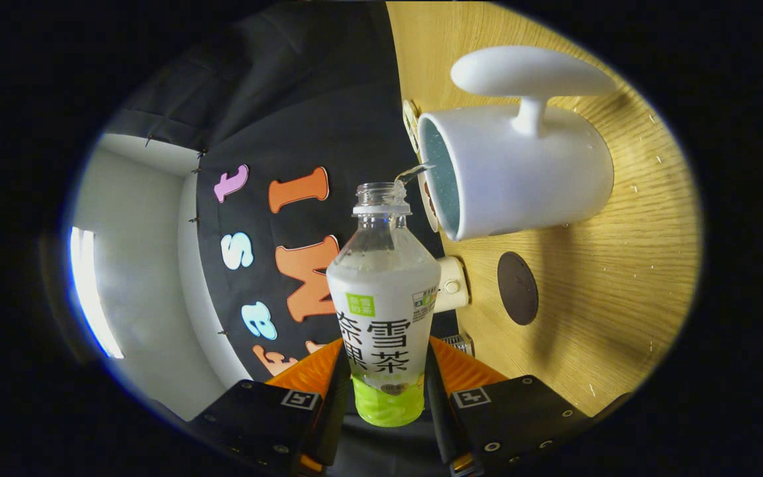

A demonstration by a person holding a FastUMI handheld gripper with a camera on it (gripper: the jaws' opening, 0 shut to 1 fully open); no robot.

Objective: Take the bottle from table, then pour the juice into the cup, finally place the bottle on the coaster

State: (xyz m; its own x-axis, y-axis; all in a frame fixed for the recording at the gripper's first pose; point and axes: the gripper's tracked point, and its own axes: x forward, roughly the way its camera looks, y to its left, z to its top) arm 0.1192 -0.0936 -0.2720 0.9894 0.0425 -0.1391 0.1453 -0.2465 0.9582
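Fingers of the gripper point(385, 391) pinched the bottle point(383, 311) from both sides, low on its label; its cap was off and its open neck pointed at the cup point(520, 172); a thin stream ran from the mouth over the cup's rim; the cup stood on the wooden table point(613, 285); 1 dark round coaster point(517, 288) lay near the cup, beside the bottle.

The bottle point(383, 291) is clear up top, with a white wrap bearing dark characters and a lime-green band below. The cup point(520, 172) is white outside, speckled pale blue inside. The coaster point(518, 288) is dark brown on a light wood-grain tabletop point(620, 298).
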